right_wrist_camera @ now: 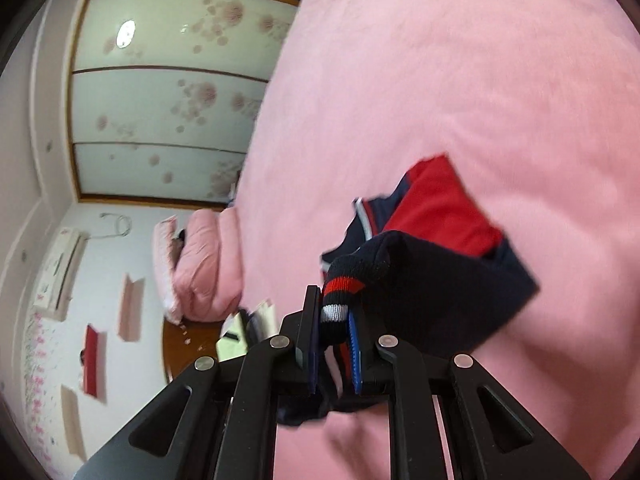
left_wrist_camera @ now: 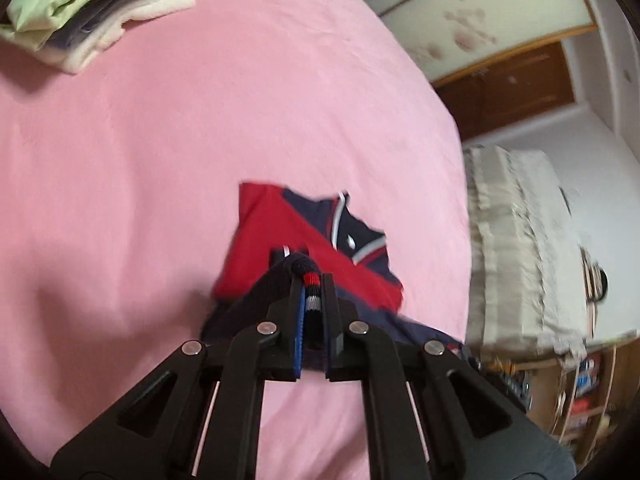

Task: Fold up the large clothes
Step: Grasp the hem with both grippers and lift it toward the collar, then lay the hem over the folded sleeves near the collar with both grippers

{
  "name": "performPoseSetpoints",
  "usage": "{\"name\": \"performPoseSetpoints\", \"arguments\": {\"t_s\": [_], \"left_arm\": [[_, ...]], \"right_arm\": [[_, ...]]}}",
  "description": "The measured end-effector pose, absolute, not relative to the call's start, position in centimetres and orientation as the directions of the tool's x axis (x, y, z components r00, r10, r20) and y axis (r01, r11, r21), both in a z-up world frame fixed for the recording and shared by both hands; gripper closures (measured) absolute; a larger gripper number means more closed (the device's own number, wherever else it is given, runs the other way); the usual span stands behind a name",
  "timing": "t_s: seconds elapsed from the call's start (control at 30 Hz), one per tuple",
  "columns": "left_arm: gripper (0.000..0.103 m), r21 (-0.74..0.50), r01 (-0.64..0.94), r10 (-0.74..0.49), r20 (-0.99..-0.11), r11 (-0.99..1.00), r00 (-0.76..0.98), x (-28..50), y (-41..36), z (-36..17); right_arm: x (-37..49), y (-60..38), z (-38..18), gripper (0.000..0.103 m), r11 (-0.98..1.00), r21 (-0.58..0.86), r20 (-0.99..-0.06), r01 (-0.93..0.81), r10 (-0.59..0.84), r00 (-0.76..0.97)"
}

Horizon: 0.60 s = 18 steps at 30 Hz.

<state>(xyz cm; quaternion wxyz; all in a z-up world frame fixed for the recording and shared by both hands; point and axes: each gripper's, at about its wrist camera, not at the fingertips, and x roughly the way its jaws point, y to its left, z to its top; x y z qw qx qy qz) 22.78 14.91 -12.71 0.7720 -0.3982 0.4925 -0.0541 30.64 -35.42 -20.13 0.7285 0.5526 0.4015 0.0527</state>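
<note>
Gripping the jacket (left_wrist_camera: 280, 236) at both ends: left claw (left_wrist_camera: 312, 292) clamped narrow on a ribbed knit band, navy with red and white stripes; right claw (right_wrist_camera: 334, 312) pinched on a matching striped ribbed band. Fabric fills the gap between the fingers (left_wrist_camera: 296, 312) in each view, blue toothed pads pressed against the knit. Jacket partly lifted, the rest draped on the pink bed cover (left_wrist_camera: 160, 160). Smooth red panels, navy panels, thin white piping near the collar. Navy part hangs in a slack fold under the right claw, hiding part of the red panel in the right wrist view.

Bed cover soft, matte, lightly rumpled, nothing else near the jacket. Stack of folded clothes (left_wrist_camera: 92, 12) well apart at the far left corner in the left wrist view: pale green on top, dark and cream layers below.

Off the bed: cream textured cloth (left_wrist_camera: 520, 248) draped over furniture just beside the bed edge, shelves with clutter (left_wrist_camera: 584, 392) below it. Right wrist view: glossy wardrobe doors with a floral print (right_wrist_camera: 168, 112), rolled pink quilt (right_wrist_camera: 204, 264), wall air conditioner (right_wrist_camera: 60, 272). Both views motion-blurred.
</note>
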Motion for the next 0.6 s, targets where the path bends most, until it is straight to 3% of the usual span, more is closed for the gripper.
{"name": "performPoseSetpoints", "arguments": {"t_s": [0.2,0.4,0.5,0.57,0.6], "left_arm": [[0.099,-0.593,-0.312,-0.434,-0.780,0.743,0.450,30.3,12.4,-14.5],[0.099,-0.497,-0.353,-0.365,-0.851,0.793,0.378,34.1,11.1,-17.1],[0.098,-0.479,-0.386,-0.353,-0.866,0.788,0.354,35.2,11.7,-18.2],[0.093,-0.442,-0.397,-0.302,-0.879,0.804,0.368,35.3,12.1,-18.2],[0.091,-0.409,-0.392,-0.262,-0.889,0.824,0.376,35.2,12.0,-18.1]], "right_arm": [[36.6,-36.9,-21.0,0.091,0.514,0.716,-0.698,0.473,0.507,0.505],[41.4,-37.1,-21.9,0.089,0.578,0.659,-0.752,0.481,0.503,0.426],[41.7,-38.2,-22.5,0.077,0.558,0.675,-0.738,0.484,0.497,0.457],[41.9,-39.1,-21.8,0.061,0.538,0.697,-0.715,0.473,0.471,0.517],[41.9,-39.5,-21.6,0.060,0.542,0.698,-0.712,0.467,0.456,0.534]]}}
